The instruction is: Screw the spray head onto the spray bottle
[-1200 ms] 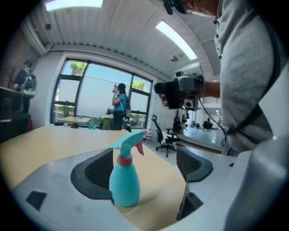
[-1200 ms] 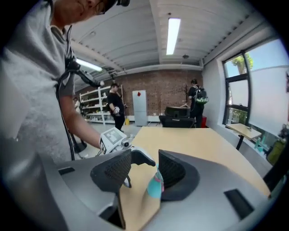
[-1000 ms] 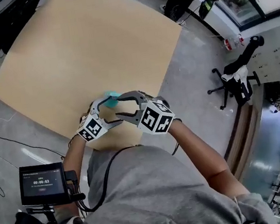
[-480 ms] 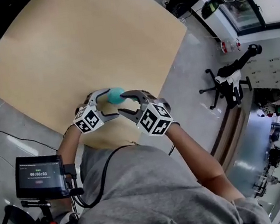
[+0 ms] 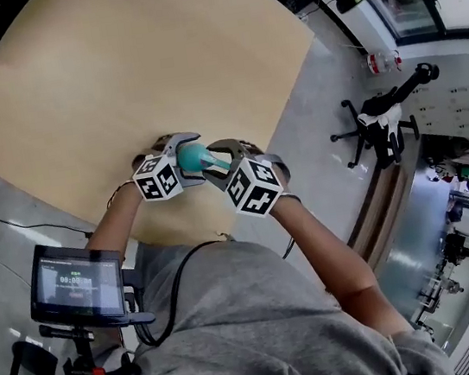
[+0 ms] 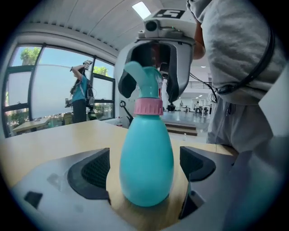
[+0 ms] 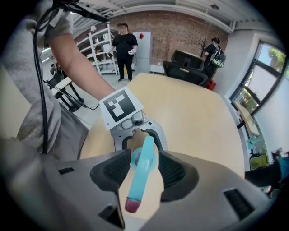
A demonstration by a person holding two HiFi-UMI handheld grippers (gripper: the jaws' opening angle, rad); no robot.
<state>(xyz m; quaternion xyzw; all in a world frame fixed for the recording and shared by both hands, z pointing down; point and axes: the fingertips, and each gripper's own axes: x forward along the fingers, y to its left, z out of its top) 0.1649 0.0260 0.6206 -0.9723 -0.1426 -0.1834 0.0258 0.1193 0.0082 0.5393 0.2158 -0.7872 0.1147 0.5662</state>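
At the near edge of the desk (image 5: 129,67) we have the teal spray bottle (image 6: 145,158) standing upright, its spray head (image 6: 143,81) already seated on the neck with the pink collar (image 6: 149,107) at the joint. Our left gripper (image 5: 181,149) brackets the bottle's belly. Its jaws are apart, with a sliver of desk showing on each side, so they guard the bottle more than clamp it. Our right gripper (image 5: 216,162) comes down over the top. Its jaws stand wide but sit against the two sides of the spray head, which looks to us like a grip, with the nozzle pointing back between them.

We judge that we are in the screwing step itself, with the head placed and the turning in hand. How far the thread has run we cannot tell. For the next move, we would want the left jaws to close firmly on the bottle so it cannot spin. Then the right gripper can twist about the bottle's upright axis without tipping it toward the desk edge.
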